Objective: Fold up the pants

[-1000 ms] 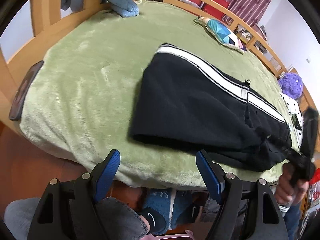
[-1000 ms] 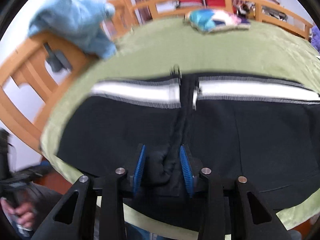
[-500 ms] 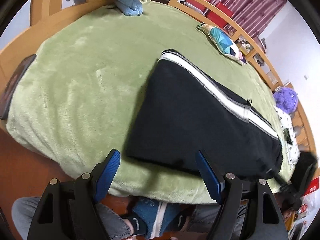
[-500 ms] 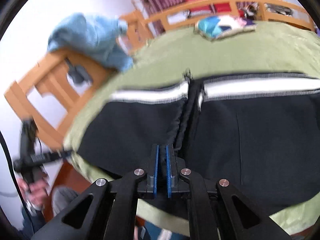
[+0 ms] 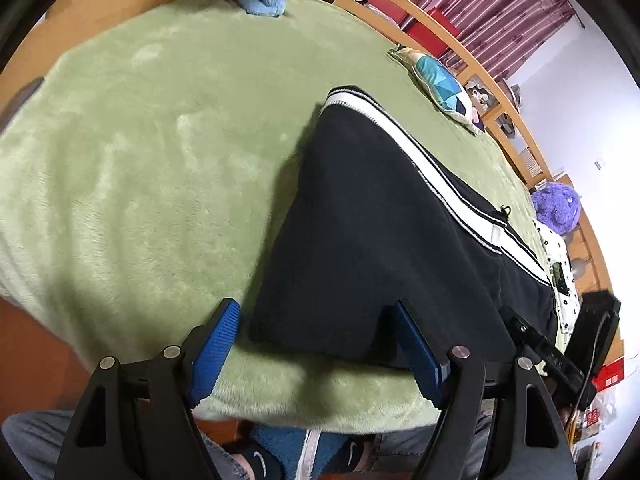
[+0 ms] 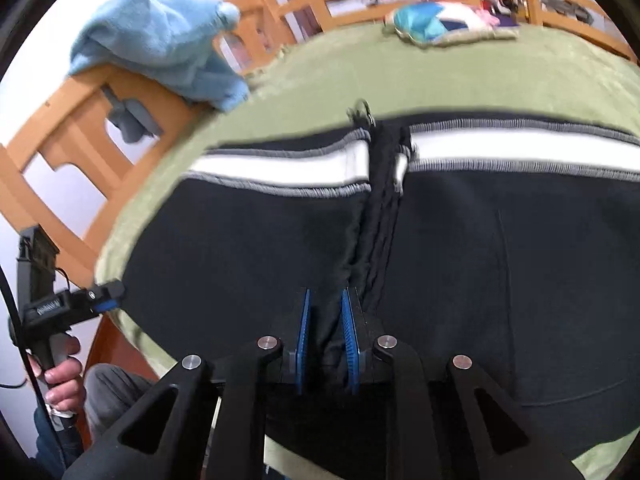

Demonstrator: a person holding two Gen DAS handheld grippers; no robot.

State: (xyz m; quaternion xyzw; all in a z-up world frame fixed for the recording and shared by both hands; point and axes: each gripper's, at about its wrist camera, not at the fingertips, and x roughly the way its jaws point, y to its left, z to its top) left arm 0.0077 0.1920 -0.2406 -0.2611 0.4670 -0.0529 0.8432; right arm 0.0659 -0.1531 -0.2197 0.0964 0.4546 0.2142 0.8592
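Black pants point(image 5: 380, 240) with a white side stripe lie flat on the green bed blanket point(image 5: 160, 140), near its front edge. My left gripper point(image 5: 316, 344) is open, its blue pads on either side of the pants' near left corner, just above the blanket. My right gripper point(image 6: 326, 328) is shut on a bunched ridge of black fabric at the middle of the pants point(image 6: 240, 260), by the waistband fold. The left gripper also shows at the left of the right wrist view point(image 6: 106, 298), at the bed edge.
A blue garment point(image 6: 160, 48) hangs over the wooden bed rail point(image 6: 80, 140) at the far left corner. A patterned cushion point(image 5: 436, 84) lies near the far rail. A purple plush toy point(image 5: 556, 208) and a dotted white cloth point(image 5: 560, 276) lie at the right.
My left gripper has moved forward over the bed edge to the pants' near left corner. My right gripper has closed on the bunched middle fabric.
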